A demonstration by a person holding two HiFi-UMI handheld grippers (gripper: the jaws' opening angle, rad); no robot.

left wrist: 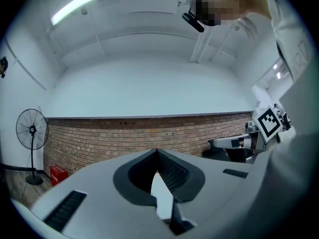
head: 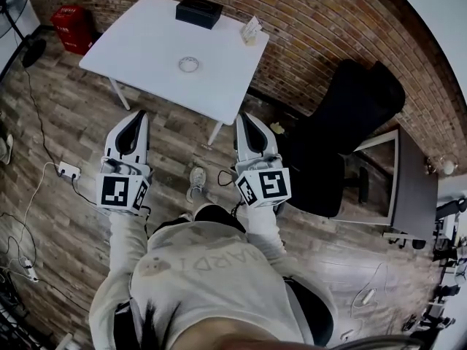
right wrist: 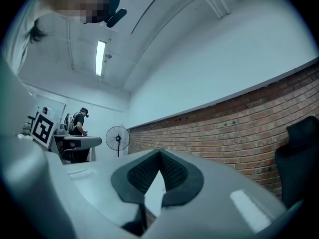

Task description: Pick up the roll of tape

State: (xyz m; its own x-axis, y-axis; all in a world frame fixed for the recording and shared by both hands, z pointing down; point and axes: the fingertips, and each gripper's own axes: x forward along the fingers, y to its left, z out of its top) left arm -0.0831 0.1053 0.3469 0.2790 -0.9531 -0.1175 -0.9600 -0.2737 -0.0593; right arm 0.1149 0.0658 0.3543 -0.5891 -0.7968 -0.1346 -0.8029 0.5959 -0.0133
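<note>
Stood on the wooden floor [head: 73, 122] before a white desk [head: 139, 57], with the left hand-held gripper [head: 138, 115] and the right hand-held gripper [head: 243, 117] held side by side, both pointed toward the desk and short of its near edge. Found the jaws of each pressed together at the tips, pinching nothing. Saw the roll of tape [head: 189, 64] lying flat near the middle of the desk, alone, well apart from both hand-held grippers. Noted a black box [head: 198, 11] at the far edge of the desk, beside the brick wall [head: 314, 28], and a small pale object [head: 251, 30] at the far right corner, too small to tell what. Noted also a red box [head: 71, 26] on the floor left of the desk, a black chair [head: 350, 122] to the right, and a standing fan [left wrist: 32, 133] by the wall in the left gripper view.
</note>
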